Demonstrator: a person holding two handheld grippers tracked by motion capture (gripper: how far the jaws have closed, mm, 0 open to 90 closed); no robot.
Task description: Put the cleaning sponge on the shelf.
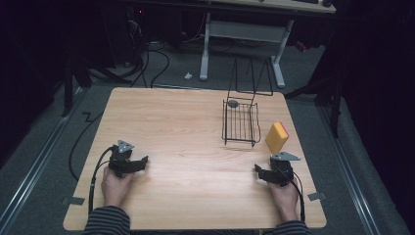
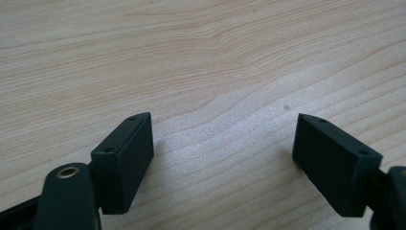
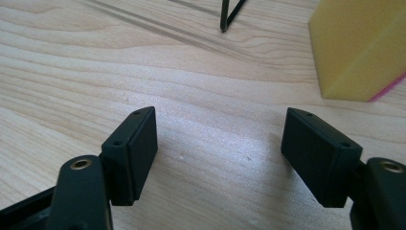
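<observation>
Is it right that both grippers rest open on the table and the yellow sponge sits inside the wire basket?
Not quite. The yellow sponge stands on the table beside the wire basket, outside it, as the high view shows. The left gripper and right gripper are open.

A yellow sponge (image 1: pixel 277 137) with a thin pink layer on one face stands upright on its edge on the wooden surface (image 1: pixel 186 147), near the right side. It sits just beside a black wire rack (image 1: pixel 241 122), apart from it, with nothing touching it.
</observation>
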